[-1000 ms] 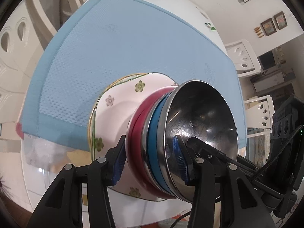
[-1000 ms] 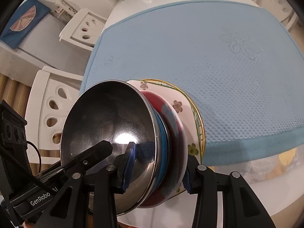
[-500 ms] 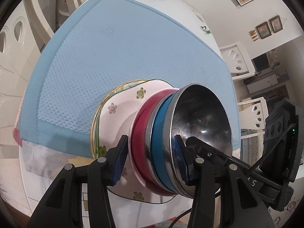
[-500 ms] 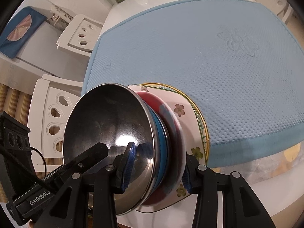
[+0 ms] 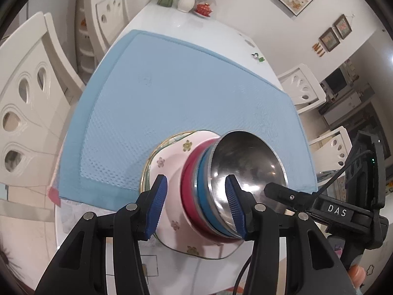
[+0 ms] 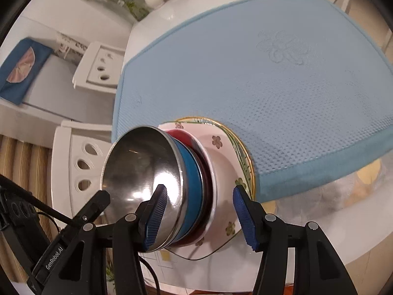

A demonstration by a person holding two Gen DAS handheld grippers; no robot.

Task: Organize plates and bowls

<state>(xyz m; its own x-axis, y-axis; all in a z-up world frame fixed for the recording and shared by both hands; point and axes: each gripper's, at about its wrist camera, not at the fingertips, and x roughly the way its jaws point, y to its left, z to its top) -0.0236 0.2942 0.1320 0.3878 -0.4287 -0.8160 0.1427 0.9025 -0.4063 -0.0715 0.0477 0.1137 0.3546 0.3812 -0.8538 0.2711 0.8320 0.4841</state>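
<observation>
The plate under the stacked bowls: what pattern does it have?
White plate with small scattered flowers, clearest in the right wrist view.

A: The top bowl [image 5: 248, 162] looks like polished metal, mirror-bright, with glare spots. The blue bowl [image 6: 192, 184] and red bowl [image 5: 188, 191] beneath it look glossy.

B: And the flowered plate [image 5: 172, 172]?

A: Smooth, glazed, like ceramic. The blue mat [image 6: 245, 73] is matt cloth with a dimpled weave. The white surface [image 5: 196, 32] shines. The tongs' [image 5: 196, 204] pads [image 6: 157, 213] are ribbed blue, on matt black plastic.
</observation>
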